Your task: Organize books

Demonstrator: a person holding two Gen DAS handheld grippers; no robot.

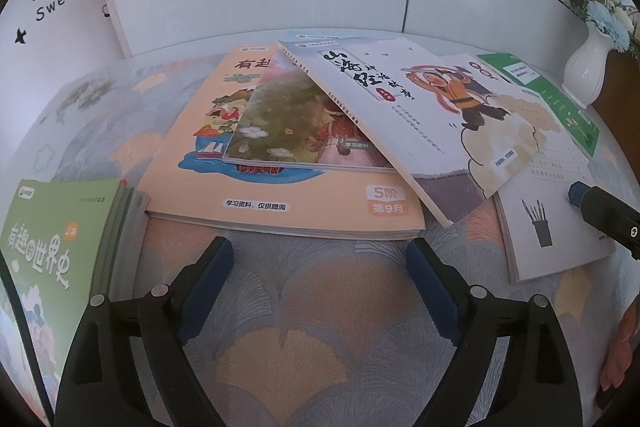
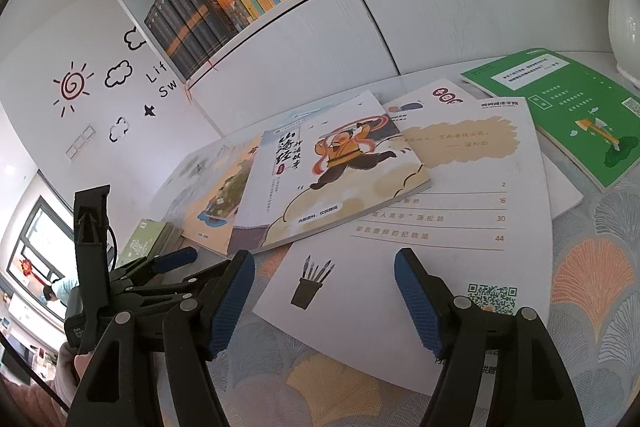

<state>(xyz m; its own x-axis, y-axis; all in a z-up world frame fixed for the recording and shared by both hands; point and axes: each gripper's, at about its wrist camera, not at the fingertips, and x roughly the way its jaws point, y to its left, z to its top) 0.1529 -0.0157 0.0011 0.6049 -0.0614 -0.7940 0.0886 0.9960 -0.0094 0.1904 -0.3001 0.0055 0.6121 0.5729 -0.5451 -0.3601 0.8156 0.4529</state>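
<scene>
Several thin books lie scattered on a patterned tablecloth. An orange book (image 1: pixel 280 195) lies lowest, with a flower-cover book (image 1: pixel 304 131) on it and a white book showing a leaping figure (image 1: pixel 400 99) (image 2: pixel 332 171) overlapping both. A white book with a brush-pot drawing (image 1: pixel 552 227) (image 2: pixel 400 247) lies to the right, beside a green book (image 2: pixel 576 115) (image 1: pixel 560 99). My left gripper (image 1: pixel 320 271) stands open just before the orange book's near edge, nothing between its fingers. My right gripper (image 2: pixel 324 299) is open, its pads over the near edge of the brush-pot book without pressing it.
A light-green book stack (image 1: pixel 60 243) sits at the left. A white vase (image 1: pixel 588 67) stands at the back right. Behind the table a white bookshelf (image 2: pixel 280 39) holds rows of upright books. The left gripper (image 2: pixel 176 259) shows in the right wrist view, held by a hand.
</scene>
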